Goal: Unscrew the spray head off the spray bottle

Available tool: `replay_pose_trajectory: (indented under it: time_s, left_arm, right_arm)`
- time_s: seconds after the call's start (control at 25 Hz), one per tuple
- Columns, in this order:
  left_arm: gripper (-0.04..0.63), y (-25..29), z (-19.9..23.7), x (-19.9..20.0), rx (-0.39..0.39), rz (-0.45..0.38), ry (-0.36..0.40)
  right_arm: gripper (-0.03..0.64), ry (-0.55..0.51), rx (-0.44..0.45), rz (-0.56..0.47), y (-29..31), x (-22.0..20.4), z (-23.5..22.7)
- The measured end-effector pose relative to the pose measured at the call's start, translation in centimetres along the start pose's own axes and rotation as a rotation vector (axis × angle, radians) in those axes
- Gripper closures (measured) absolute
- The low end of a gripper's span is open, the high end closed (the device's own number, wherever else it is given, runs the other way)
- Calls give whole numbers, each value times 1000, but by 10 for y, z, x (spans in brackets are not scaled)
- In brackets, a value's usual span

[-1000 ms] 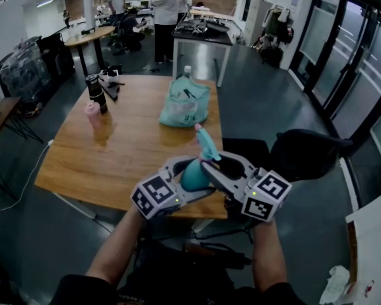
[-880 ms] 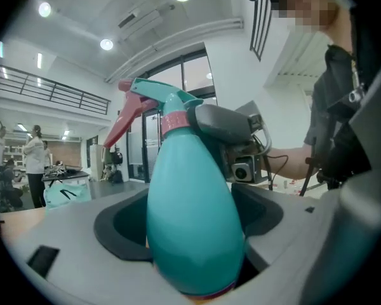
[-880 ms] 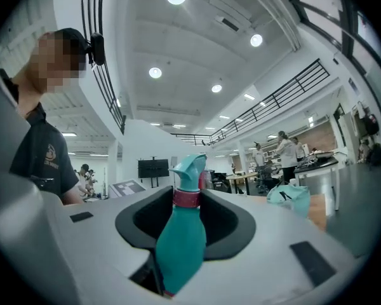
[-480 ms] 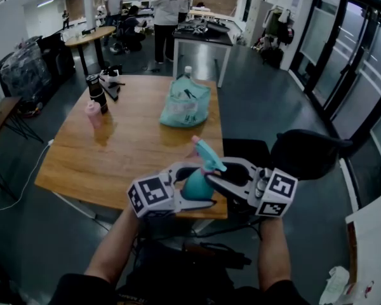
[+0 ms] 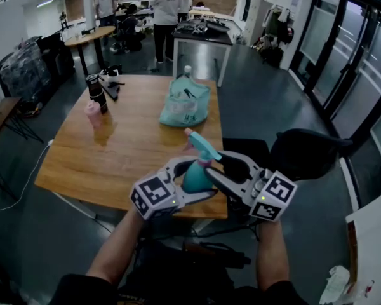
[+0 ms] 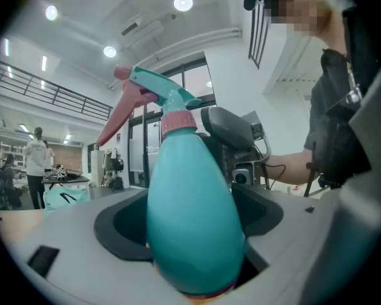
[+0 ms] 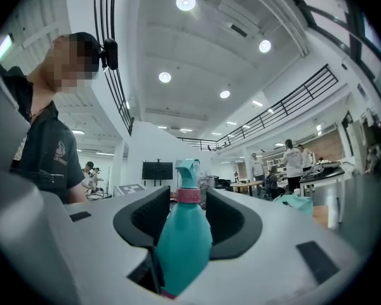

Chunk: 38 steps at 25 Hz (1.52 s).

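No legible txt, apparently.

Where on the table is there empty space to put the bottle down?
The wooden table is bare across its near left half and in the middle, between the small pink cup and the crumpled teal bag. Its far left corner is crowded: tall black bottle, white gadget.
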<state>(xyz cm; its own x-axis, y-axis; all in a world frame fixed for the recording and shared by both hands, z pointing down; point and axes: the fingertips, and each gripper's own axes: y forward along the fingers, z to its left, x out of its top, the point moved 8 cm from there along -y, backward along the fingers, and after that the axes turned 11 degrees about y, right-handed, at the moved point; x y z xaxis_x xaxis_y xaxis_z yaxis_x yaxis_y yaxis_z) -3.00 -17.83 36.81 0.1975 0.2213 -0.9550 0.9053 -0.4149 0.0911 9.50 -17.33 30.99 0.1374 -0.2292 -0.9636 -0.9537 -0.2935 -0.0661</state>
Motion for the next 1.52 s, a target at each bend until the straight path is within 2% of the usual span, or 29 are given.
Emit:
replay_pose_trajectory:
  time_s: [0.28, 0.44, 0.64, 0.92, 1.32, 1.52]
  left_arm:
    - [199, 1, 11, -11, 174, 83, 5]
    - [198, 5, 11, -18, 214, 129, 8]
    - [199, 9, 9, -21, 218, 164, 19]
    - [199, 9, 4, -19, 155, 149, 14]
    - [198, 1, -2, -9, 22, 67, 9]
    - [199, 0, -2, -9, -4, 47, 2]
  right_arm:
    - [446, -25, -180, -38, 11, -3, 0]
    - [446, -29, -253, -22, 22, -10, -2]
    - [459, -46, -322, 7, 30, -17, -6]
    - [471, -44, -249, 36, 24, -15, -6]
    - [477, 68, -73, 17, 13, -8, -7]
    - [478, 93, -26, 11, 12, -8, -9]
